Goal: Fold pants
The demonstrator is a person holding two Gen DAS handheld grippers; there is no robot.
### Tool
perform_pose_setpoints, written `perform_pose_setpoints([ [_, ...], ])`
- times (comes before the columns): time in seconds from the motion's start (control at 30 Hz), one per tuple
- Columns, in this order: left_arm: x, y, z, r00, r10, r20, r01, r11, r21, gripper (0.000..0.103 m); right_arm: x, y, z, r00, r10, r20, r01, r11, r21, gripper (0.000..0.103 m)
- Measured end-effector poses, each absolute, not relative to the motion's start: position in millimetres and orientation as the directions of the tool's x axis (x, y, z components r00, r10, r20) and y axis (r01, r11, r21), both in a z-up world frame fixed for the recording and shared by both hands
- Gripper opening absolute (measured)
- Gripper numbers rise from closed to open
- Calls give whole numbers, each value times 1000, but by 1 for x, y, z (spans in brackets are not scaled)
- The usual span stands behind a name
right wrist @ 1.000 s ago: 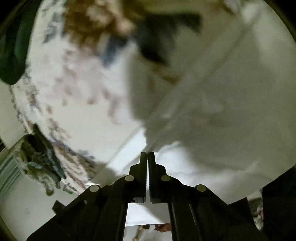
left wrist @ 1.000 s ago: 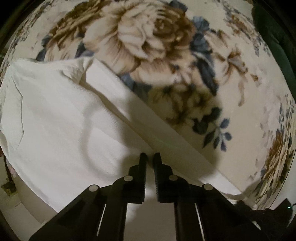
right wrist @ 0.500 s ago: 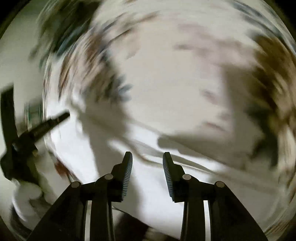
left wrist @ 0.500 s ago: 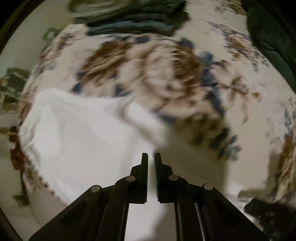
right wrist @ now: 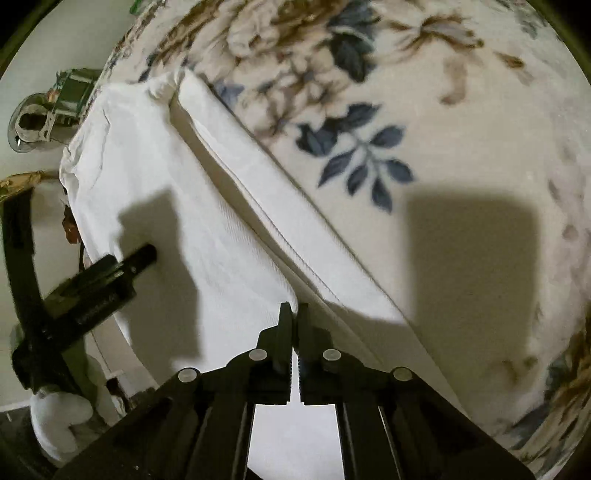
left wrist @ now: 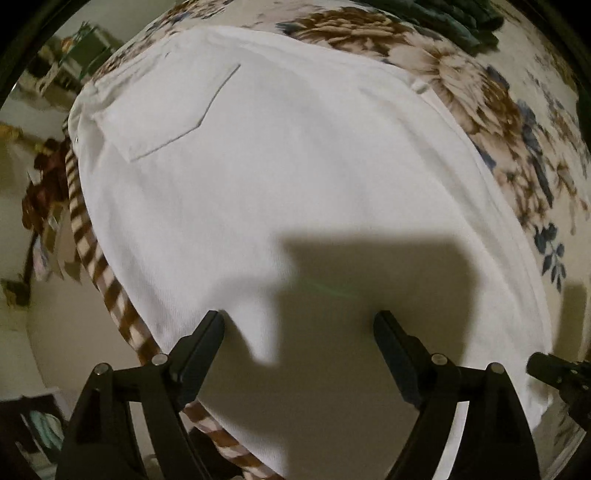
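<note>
Left tongs (left wrist: 298, 325): spread wide, gripping nothing, poised low over the white pants (left wrist: 280, 177). Fingertips sit over the cloth near its lower part; contact cannot be told. Their shadow falls across the fabric between them.

Right tongs (right wrist: 293, 308): pinched together, with a thin sliver of white cloth showing between the fingers; they clamp the pants at an edge near the long seam. Left tongs also appear in the right wrist view (right wrist: 147, 254), at the left, over the pants' near edge.

Pants: spread flat on a floral blanket (left wrist: 517, 122) with brown roses and blue leaves. Back pocket (left wrist: 166, 110) faces up, toward the upper left in the left wrist view. In the right wrist view a folded layer runs diagonally from upper left down to the tongs, one leg (right wrist: 280, 206) lying alongside.

Brown-and-white striped cloth (left wrist: 110, 291) peeks out beneath the pants' left edge. Dark green clothing (left wrist: 450, 18) lies at the blanket's far side.
</note>
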State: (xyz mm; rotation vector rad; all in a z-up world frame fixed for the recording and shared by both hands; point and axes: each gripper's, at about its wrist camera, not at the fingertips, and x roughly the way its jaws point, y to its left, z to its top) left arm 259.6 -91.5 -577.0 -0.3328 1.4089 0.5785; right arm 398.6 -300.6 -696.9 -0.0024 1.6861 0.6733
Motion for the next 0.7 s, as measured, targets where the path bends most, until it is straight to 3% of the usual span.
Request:
perform_pose_setpoints([
  [0.13, 253, -90, -576, 75, 142, -987, -584, 808, 72, 83, 412, -310, -675, -169, 339, -926, -346, 859, 378, 1],
  [0.3, 248, -89, -586, 74, 138, -988, -588, 806, 69, 83, 430, -304, -680, -278, 281, -919, -361, 855, 371, 7],
  [0.4, 247, -87, -592, 81, 141, -987, -590, 805, 66, 85, 449, -300, -663, -252, 314, -915, -370, 843, 391, 30],
  [0.5, 243, -88, -595, 91, 148, -985, -584, 809, 67, 86, 470, -290, -661, -256, 365, -895, -360, 824, 438, 30],
  [0.67, 236, -88, -601, 92, 156, -983, -585, 808, 73, 92, 481, -243, -681, -261, 294, -919, -448, 807, 385, 29],
  [0.7, 234, -86, -603, 89, 156, -984, -584, 809, 76, 94, 480, -239, -684, -253, 281, -926, -469, 801, 371, 15],
])
